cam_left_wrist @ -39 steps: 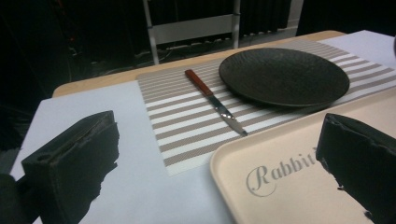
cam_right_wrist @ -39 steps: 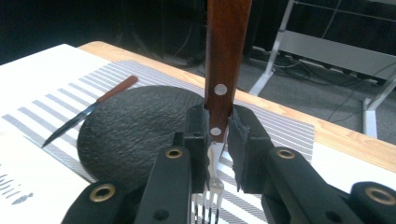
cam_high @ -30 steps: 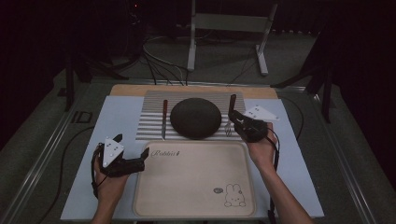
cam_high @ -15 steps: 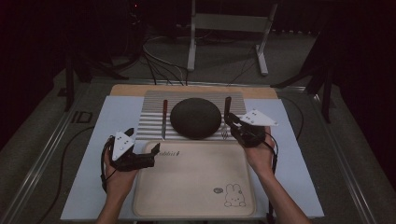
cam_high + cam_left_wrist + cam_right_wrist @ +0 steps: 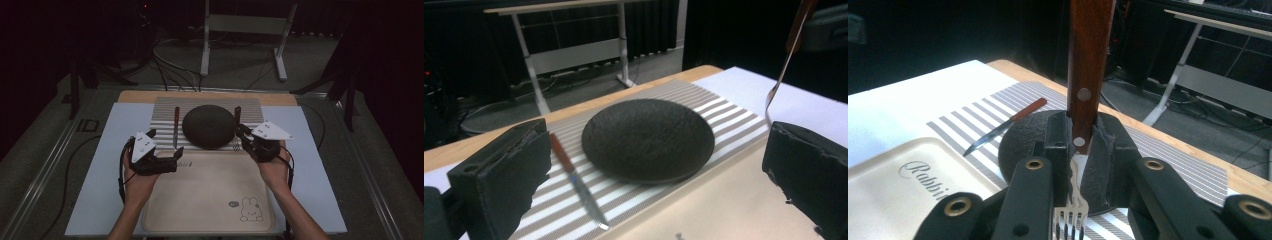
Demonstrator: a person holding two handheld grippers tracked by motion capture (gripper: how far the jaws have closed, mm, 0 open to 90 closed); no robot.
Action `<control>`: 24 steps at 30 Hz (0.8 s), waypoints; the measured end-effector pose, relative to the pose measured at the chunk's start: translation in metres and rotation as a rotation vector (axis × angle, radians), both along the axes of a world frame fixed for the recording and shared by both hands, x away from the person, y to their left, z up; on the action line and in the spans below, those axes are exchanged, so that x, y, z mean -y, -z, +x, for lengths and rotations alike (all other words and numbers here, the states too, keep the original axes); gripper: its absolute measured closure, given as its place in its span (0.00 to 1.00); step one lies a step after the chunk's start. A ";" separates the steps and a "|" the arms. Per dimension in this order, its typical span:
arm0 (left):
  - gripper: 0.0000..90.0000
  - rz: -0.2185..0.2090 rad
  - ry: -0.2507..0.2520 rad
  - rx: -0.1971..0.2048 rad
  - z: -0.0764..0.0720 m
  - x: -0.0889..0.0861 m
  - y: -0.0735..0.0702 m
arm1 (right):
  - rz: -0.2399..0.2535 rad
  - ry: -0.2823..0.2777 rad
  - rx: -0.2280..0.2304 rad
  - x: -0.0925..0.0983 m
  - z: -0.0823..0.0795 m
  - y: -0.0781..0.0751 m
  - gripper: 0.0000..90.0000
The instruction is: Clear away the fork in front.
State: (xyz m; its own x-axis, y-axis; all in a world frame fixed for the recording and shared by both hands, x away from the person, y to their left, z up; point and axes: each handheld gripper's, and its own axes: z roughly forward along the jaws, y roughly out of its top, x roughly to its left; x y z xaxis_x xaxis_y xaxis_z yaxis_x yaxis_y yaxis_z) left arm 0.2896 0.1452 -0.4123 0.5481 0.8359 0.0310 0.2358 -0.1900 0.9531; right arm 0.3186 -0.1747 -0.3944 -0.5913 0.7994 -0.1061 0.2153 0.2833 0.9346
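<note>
The tabletop [image 5: 100,200] carries a cream tray [image 5: 210,200] nearest the person, with a striped mat [image 5: 165,107] beyond it bearing a dark plate [image 5: 209,126] and a knife [image 5: 176,127] lying just left of the plate. The right claw [image 5: 242,135] pinches a wooden-handled fork [image 5: 1088,75], lifted by the plate's right edge, tines down. Moving the fork seems the step in hand; setting it on the tray likely comes next. The left claw [image 5: 176,159] hangs spread and empty over the tray's far left corner, near that path.
</note>
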 end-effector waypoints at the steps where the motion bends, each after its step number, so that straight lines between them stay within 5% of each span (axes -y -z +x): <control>1: 0.00 -0.003 0.004 0.002 0.001 0.003 -0.001 | -0.001 -0.003 -0.001 -0.001 -0.001 0.000 0.87; 24: 0.04 -0.064 0.100 0.009 0.020 0.058 -0.019 | 0.023 -0.051 -0.013 -0.016 -0.014 0.012 0.87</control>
